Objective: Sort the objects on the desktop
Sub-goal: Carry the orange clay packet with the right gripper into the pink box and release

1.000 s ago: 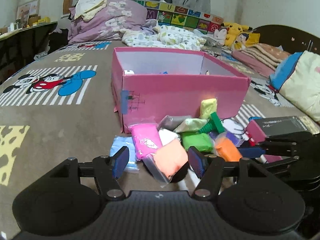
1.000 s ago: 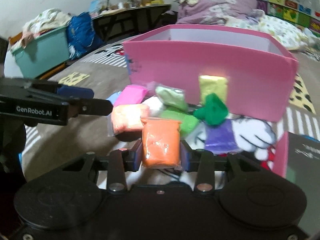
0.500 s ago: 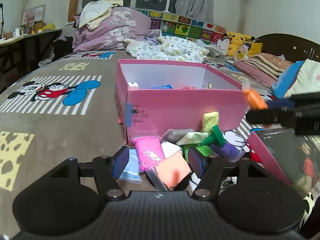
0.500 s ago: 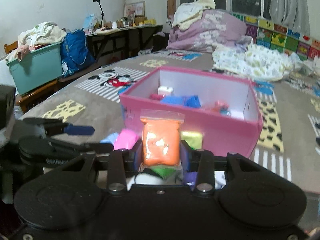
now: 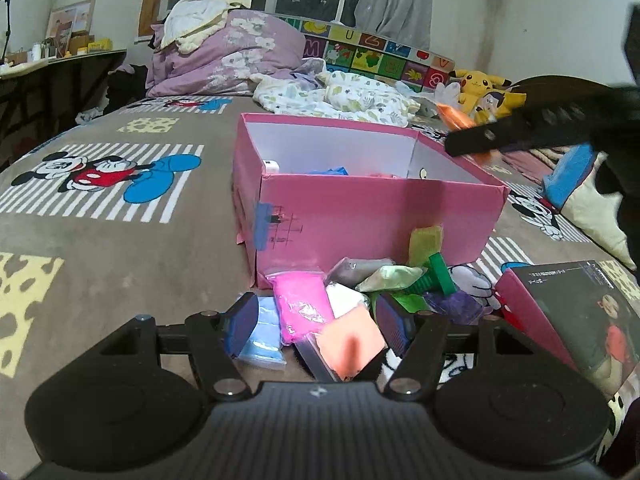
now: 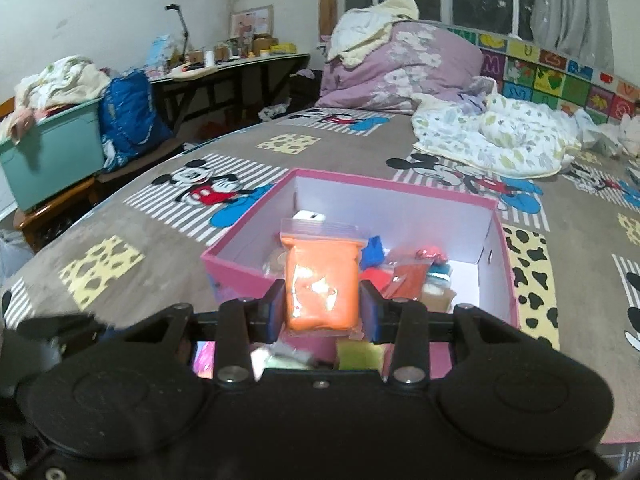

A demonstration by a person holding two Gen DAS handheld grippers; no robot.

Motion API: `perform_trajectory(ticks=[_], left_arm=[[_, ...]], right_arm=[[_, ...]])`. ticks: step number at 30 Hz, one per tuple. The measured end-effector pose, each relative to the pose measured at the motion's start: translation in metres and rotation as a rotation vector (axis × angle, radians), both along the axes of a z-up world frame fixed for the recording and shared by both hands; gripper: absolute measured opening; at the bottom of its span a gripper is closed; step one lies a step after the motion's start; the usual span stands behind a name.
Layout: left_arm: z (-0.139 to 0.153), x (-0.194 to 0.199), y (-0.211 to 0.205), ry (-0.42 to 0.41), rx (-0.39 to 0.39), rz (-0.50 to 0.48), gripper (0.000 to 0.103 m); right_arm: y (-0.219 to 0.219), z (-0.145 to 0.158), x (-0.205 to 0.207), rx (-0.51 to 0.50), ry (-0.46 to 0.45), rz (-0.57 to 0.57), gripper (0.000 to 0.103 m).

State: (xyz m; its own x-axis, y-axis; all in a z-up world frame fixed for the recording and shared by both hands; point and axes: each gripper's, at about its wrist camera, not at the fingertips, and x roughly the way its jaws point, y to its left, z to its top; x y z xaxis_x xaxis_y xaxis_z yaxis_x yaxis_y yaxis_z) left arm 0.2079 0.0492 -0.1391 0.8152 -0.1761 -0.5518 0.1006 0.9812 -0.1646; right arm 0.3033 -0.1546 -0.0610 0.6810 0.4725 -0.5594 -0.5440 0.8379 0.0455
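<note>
My right gripper is shut on an orange clay bag and holds it above the near wall of the open pink box. The same gripper and bag show in the left wrist view, high above the pink box. My left gripper is open, low over a pile of clay bags: a pink bag, a salmon bag, a light blue bag and a green toy. The box holds several bags.
A dark box lid with a pink edge lies right of the pile. Bedding and pillows lie at the far end of the bed. A desk and a teal bin stand off the bed's left side.
My right gripper has lifted the orange bag from the pile and carried it up over the pink box. My left gripper has stayed open over the pile.
</note>
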Motion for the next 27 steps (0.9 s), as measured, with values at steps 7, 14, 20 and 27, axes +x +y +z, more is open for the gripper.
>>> perform_trajectory(ticks=[7, 14, 20, 27], left_arm=[[-0.005, 0.005, 0.003, 0.012, -0.015, -0.002, 0.064], [-0.006, 0.007, 0.01, 0.014, -0.035, -0.002, 0.064], [-0.009, 0.01, 0.015, 0.024, -0.047, 0.002, 0.064], [-0.012, 0.012, 0.014, 0.03, -0.052, -0.008, 0.064]], right_arm=[[0.014, -0.011, 0.057, -0.018, 0.094, -0.052, 0.038], [0.032, -0.031, 0.091, -0.118, 0.143, -0.07, 0.038], [0.038, -0.043, 0.108, -0.162, 0.172, -0.085, 0.038], [0.043, -0.053, 0.121, -0.211, 0.196, -0.098, 0.038]])
